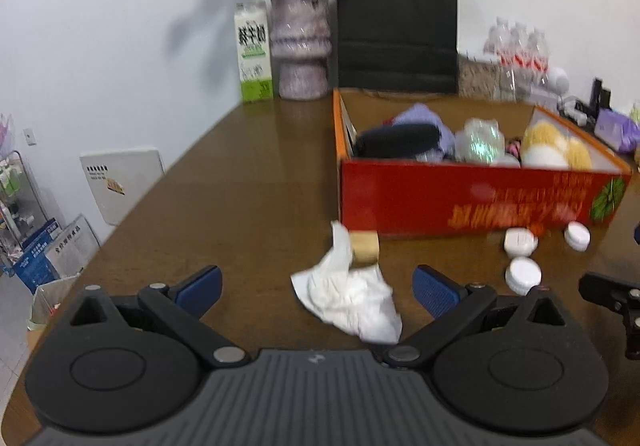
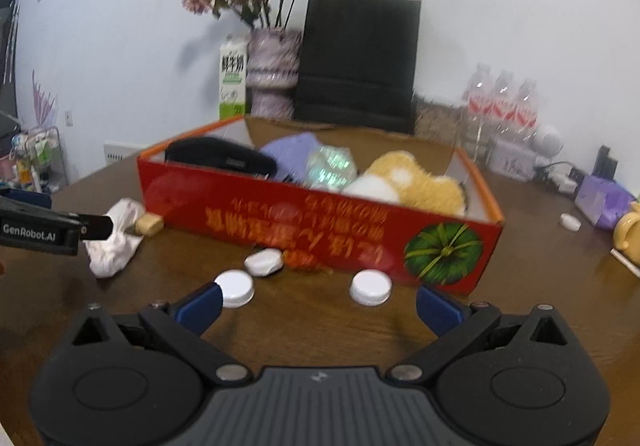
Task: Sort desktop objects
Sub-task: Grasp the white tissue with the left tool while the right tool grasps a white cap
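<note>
**Brown desk, red box, both grippers spread and empty**

Left wrist view: the left gripper [image 1: 318,288] hangs low over the wooden table [image 1: 224,182] with its blue-padded fingers [image 1: 200,288] spread wide, gripping nothing. Between them lies a crumpled white tissue [image 1: 348,296], and a small tan block [image 1: 365,246] touches its far edge. Beyond stands the red cardboard box [image 1: 460,198], which holds a dark case, purple cloth, a shiny wrapped ball and yellow plush. Three white caps [image 1: 522,276] lie on the table in front of the box, to the right of the tissue. A milk carton [image 1: 254,54], a vase of dried flowers [image 1: 302,46] and a black paper bag [image 1: 396,26] line the wall.

Right wrist view: the right gripper [image 2: 318,304] is likewise spread wide and empty. One white cap [image 2: 235,288] sits just beside its left finger, another [image 2: 370,287] lies between the fingers, nearer the box front [image 2: 280,222]. The left gripper's arm reaches in from the left edge, over the tissue [image 2: 116,242]
</note>
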{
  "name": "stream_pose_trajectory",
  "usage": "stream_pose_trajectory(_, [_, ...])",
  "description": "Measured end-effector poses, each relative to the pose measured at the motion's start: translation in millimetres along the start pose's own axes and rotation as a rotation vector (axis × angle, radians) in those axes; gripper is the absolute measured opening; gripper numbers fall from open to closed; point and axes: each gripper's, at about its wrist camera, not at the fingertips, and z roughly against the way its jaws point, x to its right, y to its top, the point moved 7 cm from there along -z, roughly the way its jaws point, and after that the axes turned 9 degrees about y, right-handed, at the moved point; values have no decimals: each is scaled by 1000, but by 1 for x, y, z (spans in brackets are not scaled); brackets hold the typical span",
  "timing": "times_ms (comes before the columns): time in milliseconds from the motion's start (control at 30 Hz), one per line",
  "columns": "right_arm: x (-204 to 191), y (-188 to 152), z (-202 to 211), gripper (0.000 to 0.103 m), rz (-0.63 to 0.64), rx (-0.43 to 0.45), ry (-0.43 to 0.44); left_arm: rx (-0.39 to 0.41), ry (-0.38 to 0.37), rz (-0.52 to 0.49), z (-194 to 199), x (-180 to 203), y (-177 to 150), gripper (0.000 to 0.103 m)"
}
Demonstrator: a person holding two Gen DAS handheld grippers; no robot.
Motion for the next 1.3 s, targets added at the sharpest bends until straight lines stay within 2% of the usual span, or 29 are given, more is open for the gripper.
stream_pose_trajectory(333, [-17, -6, -34, 103, 13, -109, 34, -66, -7, -20, -27, 10, -10, 103])
stream_pose_trajectory(467, [-13, -5, -44, 103, -61, -130, 73, -84, -21, -5, -34, 8, -12, 103])
stream_pose_trajectory(800, [-13, 1, -55, 103, -99, -127, 17, -98, -45, 11, -41, 5, -9, 103])
stream_pose_trajectory(1300, [-20, 3, -56, 103, -97, -126, 18, -99, -40, 12, -41, 7, -9, 103])
